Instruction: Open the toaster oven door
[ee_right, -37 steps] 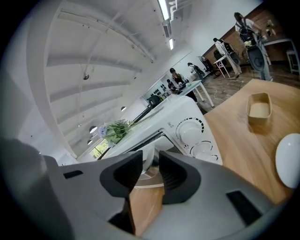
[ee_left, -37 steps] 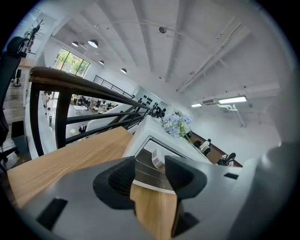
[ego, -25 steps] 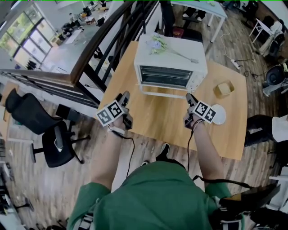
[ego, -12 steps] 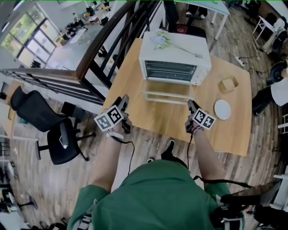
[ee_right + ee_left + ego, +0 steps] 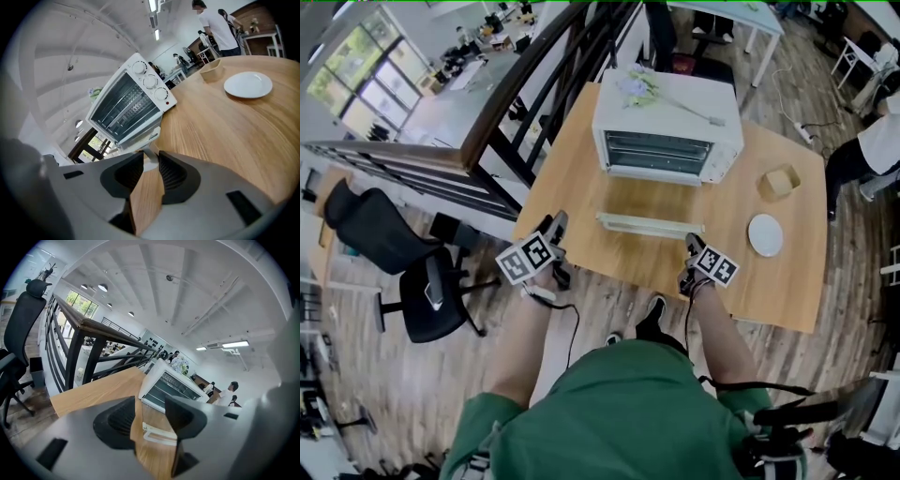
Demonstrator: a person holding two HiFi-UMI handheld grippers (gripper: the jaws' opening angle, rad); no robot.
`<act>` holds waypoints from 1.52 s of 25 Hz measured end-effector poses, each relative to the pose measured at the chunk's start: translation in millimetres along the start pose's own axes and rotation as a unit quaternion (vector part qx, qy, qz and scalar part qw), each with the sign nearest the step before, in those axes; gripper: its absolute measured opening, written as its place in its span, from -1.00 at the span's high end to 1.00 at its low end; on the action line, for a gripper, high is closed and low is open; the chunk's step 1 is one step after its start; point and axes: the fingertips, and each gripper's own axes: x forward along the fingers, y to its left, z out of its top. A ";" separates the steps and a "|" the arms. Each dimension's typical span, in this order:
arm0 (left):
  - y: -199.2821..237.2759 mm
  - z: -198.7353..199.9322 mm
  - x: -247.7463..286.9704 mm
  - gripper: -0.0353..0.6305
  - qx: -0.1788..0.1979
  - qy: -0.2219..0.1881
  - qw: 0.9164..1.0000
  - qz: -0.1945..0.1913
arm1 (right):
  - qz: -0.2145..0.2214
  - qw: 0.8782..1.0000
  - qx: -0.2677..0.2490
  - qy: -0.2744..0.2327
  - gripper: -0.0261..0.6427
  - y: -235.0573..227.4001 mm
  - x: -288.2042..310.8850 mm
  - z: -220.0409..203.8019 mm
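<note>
A white toaster oven (image 5: 667, 137) stands at the far side of the wooden table (image 5: 581, 178), seen also as the oven (image 5: 126, 105) in the right gripper view. Its glass door hangs open and low, with the white handle bar (image 5: 649, 225) out toward me. My right gripper (image 5: 691, 244) is shut on the right end of that handle (image 5: 149, 151), which sits between its dark pads (image 5: 171, 174). My left gripper (image 5: 555, 227) hovers near the table's front left edge, open and empty. Through its jaws I see the handle (image 5: 157, 436) and the oven (image 5: 171, 385).
A white plate (image 5: 765, 234) and a small wooden box (image 5: 779, 181) lie to the right of the oven. Flowers (image 5: 637, 89) rest on the oven's top. A dark railing (image 5: 516, 94) runs left of the table, with an office chair (image 5: 403, 272) below it. People stand at the right (image 5: 218, 26).
The right gripper has drawn toward me and down with the handle, and the oven door has swung from nearly closed to wide open. The left gripper shifted slightly.
</note>
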 end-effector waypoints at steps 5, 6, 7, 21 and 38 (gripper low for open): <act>-1.2 -0.7 2.4 0.27 -0.002 0.001 1.000 -0.003 | -0.022 0.999 0.005 0.034 0.61 -15.4 7.1 -19.4; -2.0 -0.3 2.6 0.27 -0.003 0.000 1.000 -0.004 | -0.023 0.999 0.005 0.040 0.63 -17.5 7.1 -22.6; -2.7 0.2 3.0 0.27 -0.004 0.000 1.000 -0.005 | -0.024 0.999 0.006 0.045 0.65 -19.1 7.0 -25.5; -24.0 2.4 -0.3 0.27 -0.008 -0.015 0.999 -0.038 | -0.058 0.997 -0.032 -0.033 0.61 -3.5 -59.7 29.8; -120.6 25.9 -46.8 0.27 0.161 -0.076 0.977 -0.121 | 0.066 0.933 -0.295 -0.194 0.49 206.0 -181.6 113.6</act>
